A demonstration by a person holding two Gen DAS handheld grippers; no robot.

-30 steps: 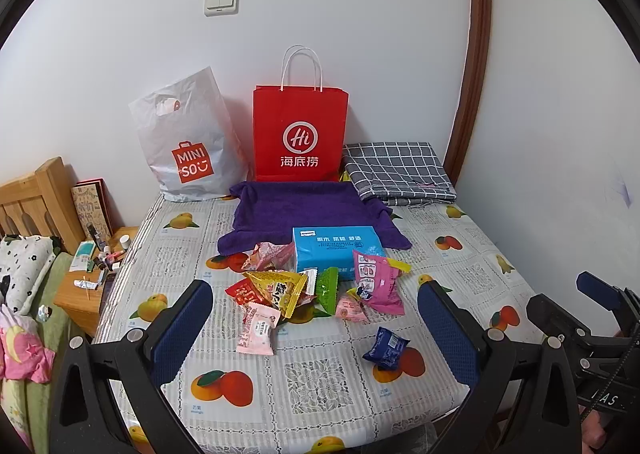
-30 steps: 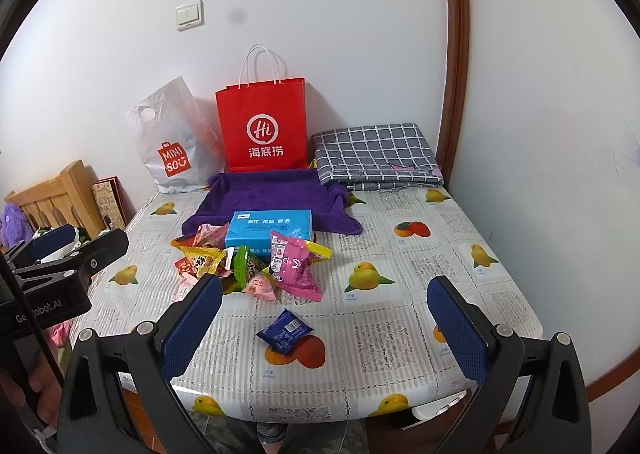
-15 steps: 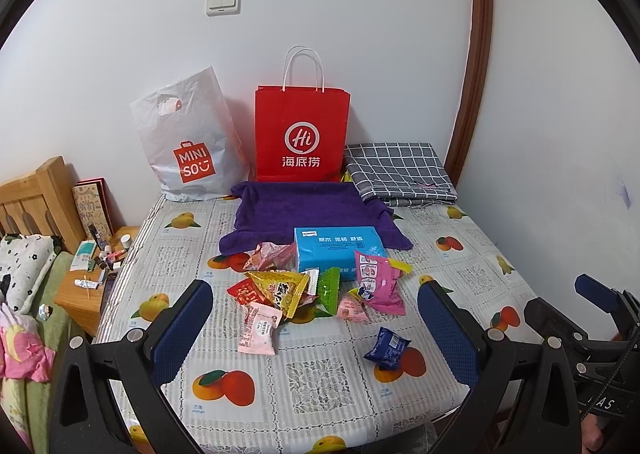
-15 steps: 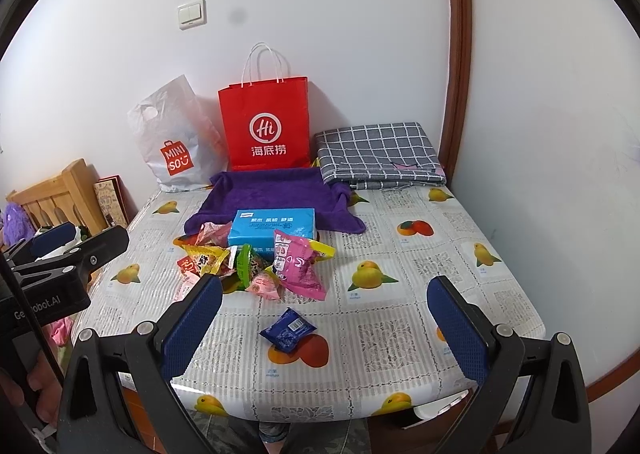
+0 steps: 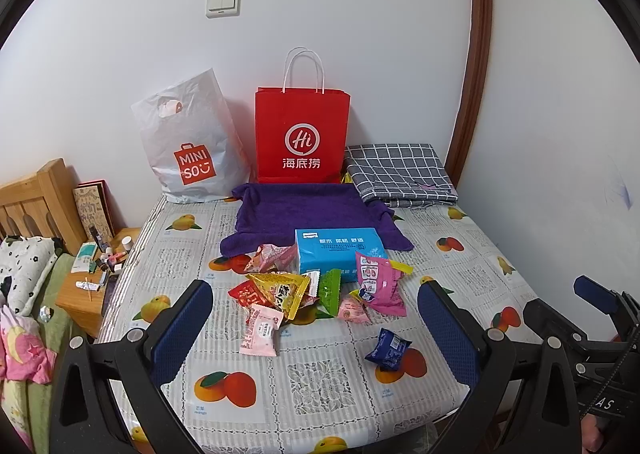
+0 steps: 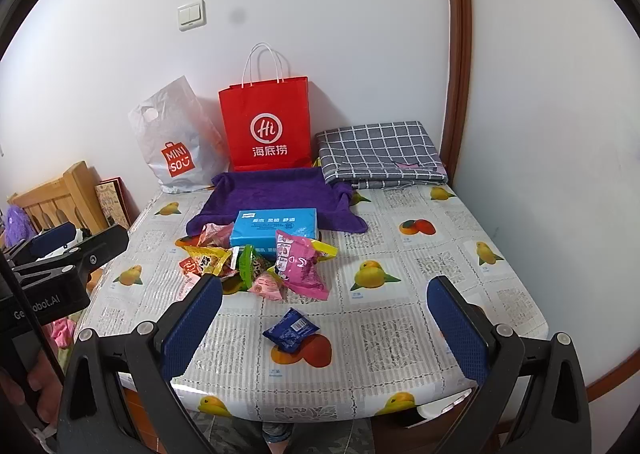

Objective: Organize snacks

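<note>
Several snack packets lie in a heap mid-table: a big pink one (image 5: 378, 286) (image 6: 300, 266), a yellow one (image 5: 280, 288), a green one (image 5: 330, 290), a pale pink one (image 5: 262, 330). A dark blue packet (image 5: 388, 343) (image 6: 291, 330) lies apart, nearer me. A blue tissue box (image 5: 338, 254) (image 6: 276, 228) sits behind the heap on a purple towel (image 5: 304, 208). My left gripper (image 5: 316, 330) and right gripper (image 6: 326, 328) are both open and empty, above the table's near edge.
A red paper bag (image 5: 302, 138) and a white Miniso bag (image 5: 188, 146) stand against the back wall. A folded checked cloth (image 5: 400, 172) lies back right. A wooden bedside stand (image 5: 96, 286) with small items is left of the table (image 5: 328, 386).
Both views have shifted only slightly; the grippers have edged a little nearer the table. Nothing on the table has moved.
</note>
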